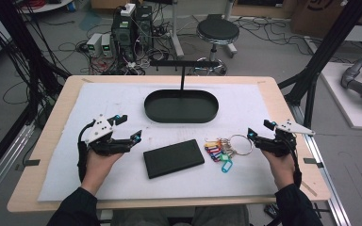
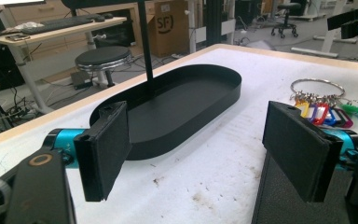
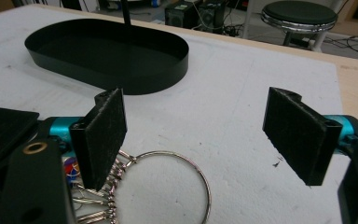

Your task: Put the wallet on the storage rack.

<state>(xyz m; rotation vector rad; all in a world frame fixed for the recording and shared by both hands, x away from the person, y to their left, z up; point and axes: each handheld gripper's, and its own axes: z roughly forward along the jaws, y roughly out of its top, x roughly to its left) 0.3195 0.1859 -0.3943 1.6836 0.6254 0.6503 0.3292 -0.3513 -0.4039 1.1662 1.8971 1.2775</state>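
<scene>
Now both grippers stand open, holding nothing: left gripper (image 1: 131, 128) beside the wallet (image 1: 173, 158), right gripper (image 1: 258, 130) at the keys (image 1: 222, 149). Each should lower squarely before closing.

Looked like a robotics lab, honestly. Cables (image 1: 52, 52) sprawled all over the grey floor, computer towers (image 1: 132, 26) sat out in the open beside a round stool (image 1: 218, 32), black framing (image 1: 327, 47) ran around the wooden table (image 1: 52, 141), plus a desk with a keyboard (image 2: 67, 22) behind.
</scene>
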